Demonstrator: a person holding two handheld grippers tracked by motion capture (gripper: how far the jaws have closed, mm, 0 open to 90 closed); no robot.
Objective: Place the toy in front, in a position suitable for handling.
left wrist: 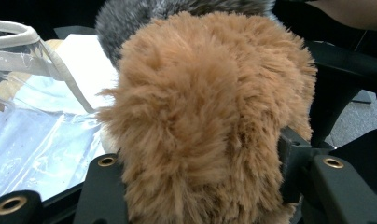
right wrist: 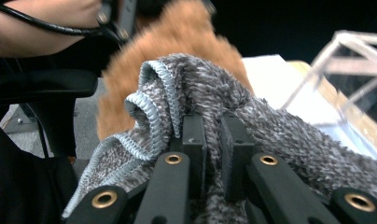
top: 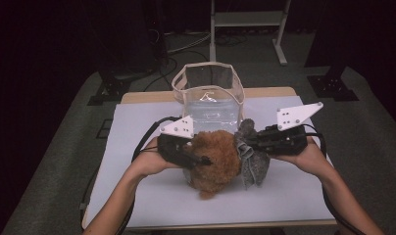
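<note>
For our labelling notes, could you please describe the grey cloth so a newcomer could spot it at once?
Start at the clear bag at the white mat's far edge. Just in front, beside the brown plush toy, hangs the grey cloth, pinched in the right hand-held gripper. It alone is grey with blue stitched edging.

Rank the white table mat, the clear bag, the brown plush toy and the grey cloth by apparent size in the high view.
1. white table mat
2. clear bag
3. brown plush toy
4. grey cloth

The bag stands farther back, so its lead over the toy is unsure.
</note>
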